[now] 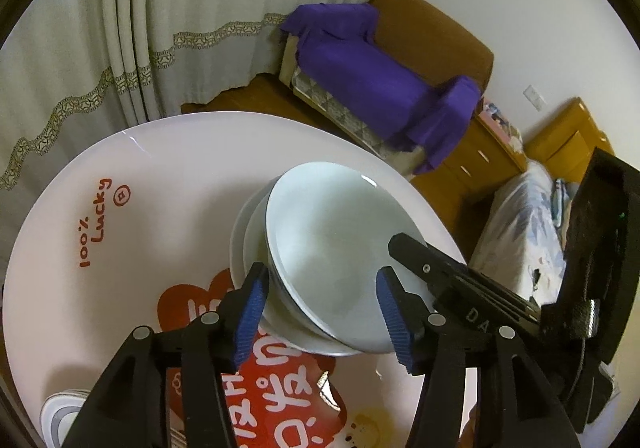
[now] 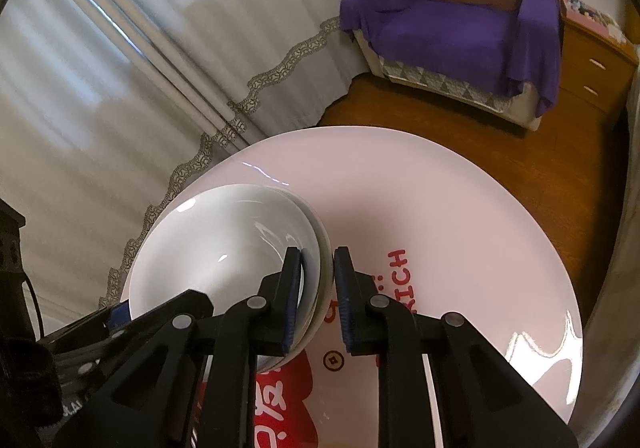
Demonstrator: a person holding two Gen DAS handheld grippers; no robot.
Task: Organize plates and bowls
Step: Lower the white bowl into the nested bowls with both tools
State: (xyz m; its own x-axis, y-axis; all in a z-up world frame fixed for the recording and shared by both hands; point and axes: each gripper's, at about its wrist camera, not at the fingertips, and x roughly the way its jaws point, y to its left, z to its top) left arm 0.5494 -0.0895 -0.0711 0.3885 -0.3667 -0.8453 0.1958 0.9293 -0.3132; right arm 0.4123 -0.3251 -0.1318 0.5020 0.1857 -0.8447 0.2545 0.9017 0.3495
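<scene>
Stacked white bowls (image 1: 320, 256) sit on the round pink table (image 1: 168, 175), top bowl tilted, its far rim close to the table edge at 1 o'clock. Left gripper (image 1: 320, 312) stands half open, blue pads (image 1: 250, 312) clear on both sides of the bowls' near rim, nothing gripped. Right gripper (image 2: 318, 300) is narrow, clamped on the top bowl's rim (image 2: 320, 272) at 3 o'clock; table is bare toward 10 o'clock in the left view, brown floor (image 2: 520, 167) and purple-draped armchair (image 2: 460, 31) beyond the edge.
</scene>
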